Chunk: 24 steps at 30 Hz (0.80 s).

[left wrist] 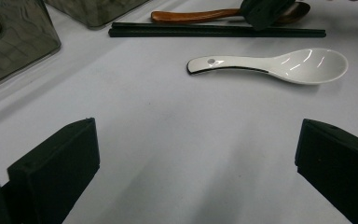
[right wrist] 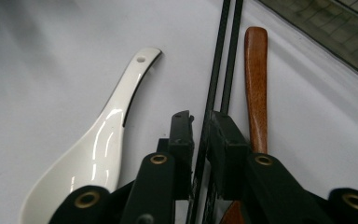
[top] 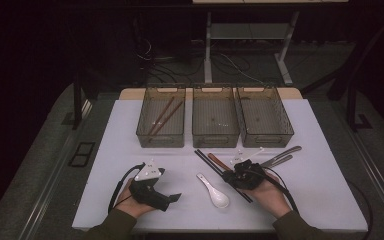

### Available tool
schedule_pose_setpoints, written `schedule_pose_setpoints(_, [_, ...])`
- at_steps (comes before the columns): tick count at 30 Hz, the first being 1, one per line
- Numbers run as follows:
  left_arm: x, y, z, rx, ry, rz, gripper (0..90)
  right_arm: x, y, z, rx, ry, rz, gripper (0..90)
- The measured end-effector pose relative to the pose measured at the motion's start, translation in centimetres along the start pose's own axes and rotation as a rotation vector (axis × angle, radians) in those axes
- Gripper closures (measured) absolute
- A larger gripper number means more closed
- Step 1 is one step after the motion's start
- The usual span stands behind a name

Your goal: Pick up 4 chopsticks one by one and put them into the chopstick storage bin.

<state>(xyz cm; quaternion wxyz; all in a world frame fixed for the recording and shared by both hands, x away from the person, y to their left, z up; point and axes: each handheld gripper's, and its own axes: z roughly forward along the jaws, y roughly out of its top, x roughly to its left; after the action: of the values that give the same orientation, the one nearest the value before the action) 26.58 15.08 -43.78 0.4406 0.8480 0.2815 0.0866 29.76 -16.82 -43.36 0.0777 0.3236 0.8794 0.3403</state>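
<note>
A pair of black chopsticks [top: 207, 161] [right wrist: 223, 56] lies diagonally on the white table [top: 105, 165]. My right gripper [top: 230, 175] [right wrist: 201, 123] is shut on them near their middle. A brown wooden spoon [top: 216, 160] [right wrist: 256, 79] lies right beside them, on the far side. Left of the chopsticks rests a white ceramic spoon [top: 215, 192] [left wrist: 279, 63] [right wrist: 107, 135], bowl up. My left gripper [top: 172, 200] [left wrist: 196, 158] hovers low over bare table at the front left, open, facing the white spoon with nothing between its jaws.
Three smoky clear bins stand in a row at the back: left [top: 161, 140], middle [top: 215, 139], right [top: 267, 137]. The left bin holds brown chopsticks [top: 164, 116]. Metal cutlery [top: 282, 156] and a small white utensil [top: 247, 152] lie right of my right gripper.
</note>
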Motion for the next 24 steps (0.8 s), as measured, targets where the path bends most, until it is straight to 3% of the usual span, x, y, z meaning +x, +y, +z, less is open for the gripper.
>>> schedule_pose_setpoints(10, [0.0,0.0,0.1,0.011,-0.001,0.000,0.0,0.3,0.1,0.8,0.022,-0.041,-0.027,81.8])
schedule_pose_setpoints(24, [-0.1,0.0,0.2,0.016,-0.007,0.001,0.0,0.5,0.1,1.2,0.029,-0.027,-0.033,85.5])
